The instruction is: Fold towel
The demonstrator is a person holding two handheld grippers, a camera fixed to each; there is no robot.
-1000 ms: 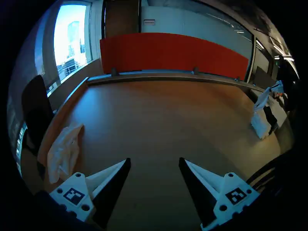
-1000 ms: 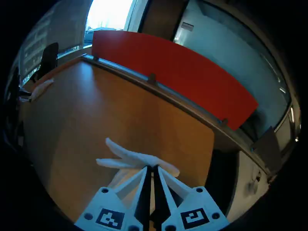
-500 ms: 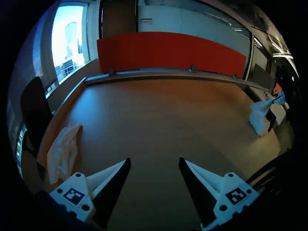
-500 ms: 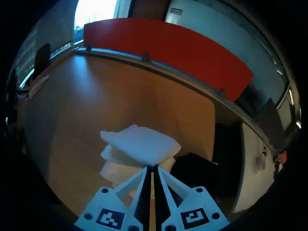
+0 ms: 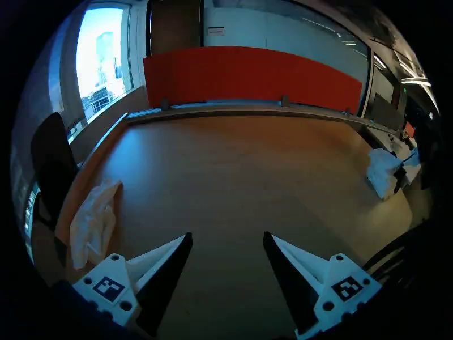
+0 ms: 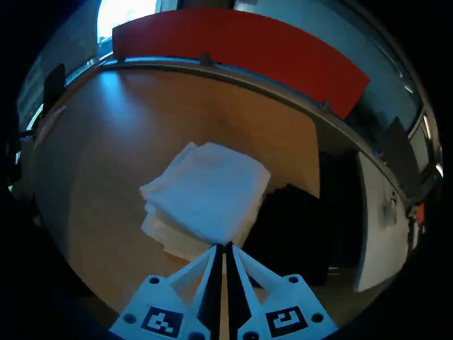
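Just ahead, towel point(image 6: 206, 192), near corner pinched in right tool point(image 6: 225, 247).

The wooden table point(image 5: 238, 170) lies open through its middle. Obstacles keep to the rim — a crumpled cloth point(image 5: 93, 221) near left, folded towels point(image 5: 384, 178) right, a red partition point(image 5: 255, 73) along the far side.

White wedge fingers point(image 5: 148, 265) carry black square markers point(image 5: 109, 288).

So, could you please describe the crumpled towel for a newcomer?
Find the wooden table before the red divider. At its left edge, beside the black chair, lies a white towel. Unlike the folded stack at the right edge, it is loose and crumpled.
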